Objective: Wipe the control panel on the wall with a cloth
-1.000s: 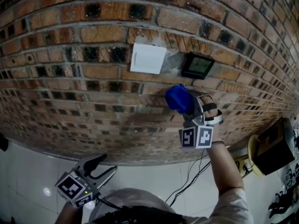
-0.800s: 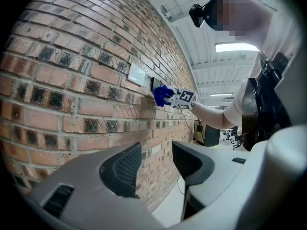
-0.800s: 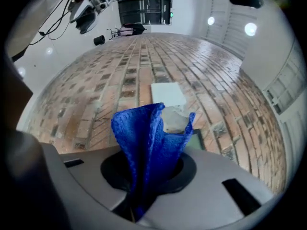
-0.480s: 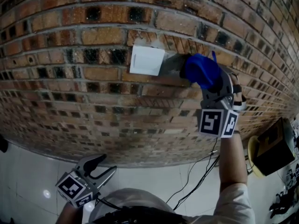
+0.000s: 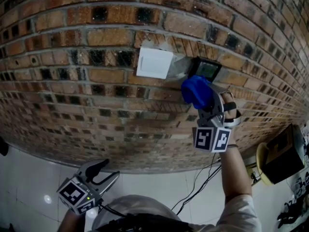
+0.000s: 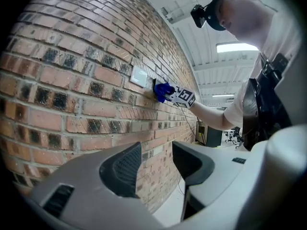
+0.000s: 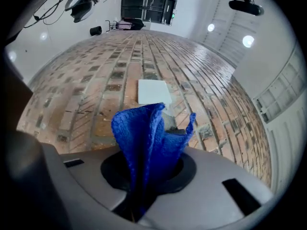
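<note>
A black control panel (image 5: 205, 69) with a greenish screen is set in the brick wall, right of a white switch plate (image 5: 154, 63). My right gripper (image 5: 199, 96) is shut on a blue cloth (image 5: 197, 91) and holds it against the wall just below the panel, over its lower left corner. From the right gripper view the blue cloth (image 7: 146, 138) stands up between the jaws and hides most of the panel; the white plate (image 7: 153, 91) shows above it. My left gripper (image 5: 104, 173) hangs low near the floor, open and empty; its jaws (image 6: 151, 164) stand apart.
The brick wall (image 5: 72, 81) fills the head view. A black box (image 5: 282, 151) and a yellow object sit low at the right. Black cables (image 5: 203, 178) hang under my right arm. The floor (image 5: 29, 178) is white tile.
My right gripper rose with the cloth from below the panel up over it, then came back down and left, so the panel's screen shows again. The left gripper stayed still.
</note>
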`<state>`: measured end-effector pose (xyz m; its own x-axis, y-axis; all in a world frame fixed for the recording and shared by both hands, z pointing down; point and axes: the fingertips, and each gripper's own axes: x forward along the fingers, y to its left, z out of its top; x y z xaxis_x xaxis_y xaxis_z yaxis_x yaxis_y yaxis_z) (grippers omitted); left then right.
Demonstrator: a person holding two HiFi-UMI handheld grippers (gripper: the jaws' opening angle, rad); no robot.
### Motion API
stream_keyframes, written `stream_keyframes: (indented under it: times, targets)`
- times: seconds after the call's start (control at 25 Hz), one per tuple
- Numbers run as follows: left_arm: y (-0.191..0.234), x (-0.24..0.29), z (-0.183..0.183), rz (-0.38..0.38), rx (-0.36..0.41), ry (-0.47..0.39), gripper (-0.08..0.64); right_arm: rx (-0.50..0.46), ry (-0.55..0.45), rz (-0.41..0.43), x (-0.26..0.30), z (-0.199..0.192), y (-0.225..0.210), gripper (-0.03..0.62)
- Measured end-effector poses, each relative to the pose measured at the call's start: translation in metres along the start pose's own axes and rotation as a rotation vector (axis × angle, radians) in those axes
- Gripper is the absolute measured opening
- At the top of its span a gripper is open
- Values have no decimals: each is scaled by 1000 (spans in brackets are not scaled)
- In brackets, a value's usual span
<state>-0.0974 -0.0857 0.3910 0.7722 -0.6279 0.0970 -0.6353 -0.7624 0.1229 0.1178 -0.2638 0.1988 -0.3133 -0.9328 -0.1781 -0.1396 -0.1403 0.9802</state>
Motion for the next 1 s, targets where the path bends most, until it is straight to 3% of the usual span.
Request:
stream_keyframes:
  times: [0.28,0.44,0.52,0.8,1.0]
  targets:
    - [-8,8,-2,-29,5,8,206,10,23,153,1,-10,73,91]
    - [-11,9,-1,-36,0,11,206,26,11,194,-1,-12,80,91]
    - [-10,8,0,-34,3,10,206,39,-9,161,-7,-6,59,91]
    - [-10,7,-2,-38,10,4,206,55,-53,-89,-11,8,-59,91]
    - [-7,3,-2,-23,2,-2,206,42,-38,-107,6,5,-73,91]
